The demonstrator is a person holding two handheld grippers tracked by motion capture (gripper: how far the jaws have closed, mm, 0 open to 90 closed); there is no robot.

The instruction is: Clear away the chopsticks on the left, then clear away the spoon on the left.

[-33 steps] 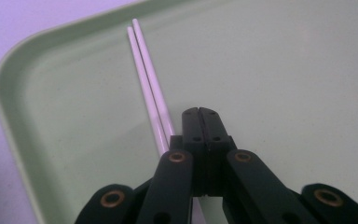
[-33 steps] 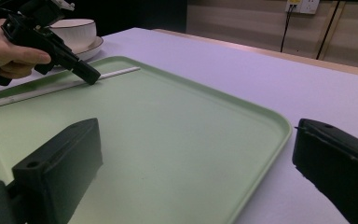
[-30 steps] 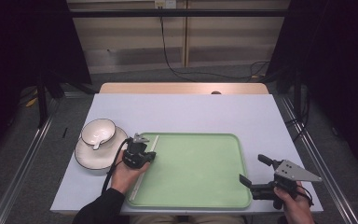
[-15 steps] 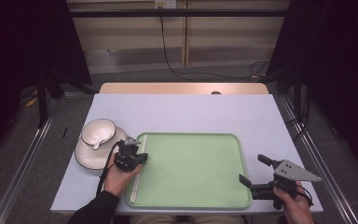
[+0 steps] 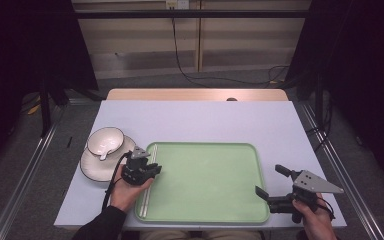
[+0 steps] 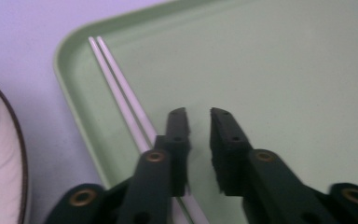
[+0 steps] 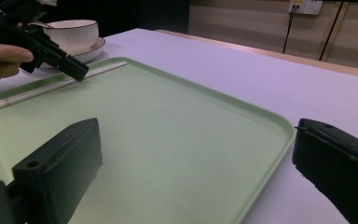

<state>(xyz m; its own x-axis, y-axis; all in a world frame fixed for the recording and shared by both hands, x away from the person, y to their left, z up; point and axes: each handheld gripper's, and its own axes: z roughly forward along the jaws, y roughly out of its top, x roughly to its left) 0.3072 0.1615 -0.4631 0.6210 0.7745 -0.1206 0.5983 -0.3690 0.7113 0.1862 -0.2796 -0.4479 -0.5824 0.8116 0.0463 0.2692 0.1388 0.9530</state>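
Note:
Two thin white chopsticks [image 6: 116, 79] lie side by side in the green tray [image 6: 284, 70], along its left rim [image 5: 146, 197]. My left gripper [image 6: 199, 116] hovers just over them, near the tray's left edge [image 5: 154, 170]. Its jaws have just been opening; a narrow gap stands between them with nothing in it, and the chopsticks run past the outside of the left jaw. My right gripper [image 5: 270, 180] stands wide open at the tray's front right corner, holding nothing [image 7: 196, 163].
A white bowl [image 5: 105, 140] sits on a dark-rimmed white plate [image 5: 91, 167] on the table, left of the tray. The tray's inside [image 7: 168, 130] is bare apart from the chopsticks. The pale table [image 5: 205, 120] stretches behind the tray.
The left gripper carried the chopsticks a little left and down to the tray's left edge, then its jaws parted and the chopsticks now lie in the tray. The right gripper stayed put.

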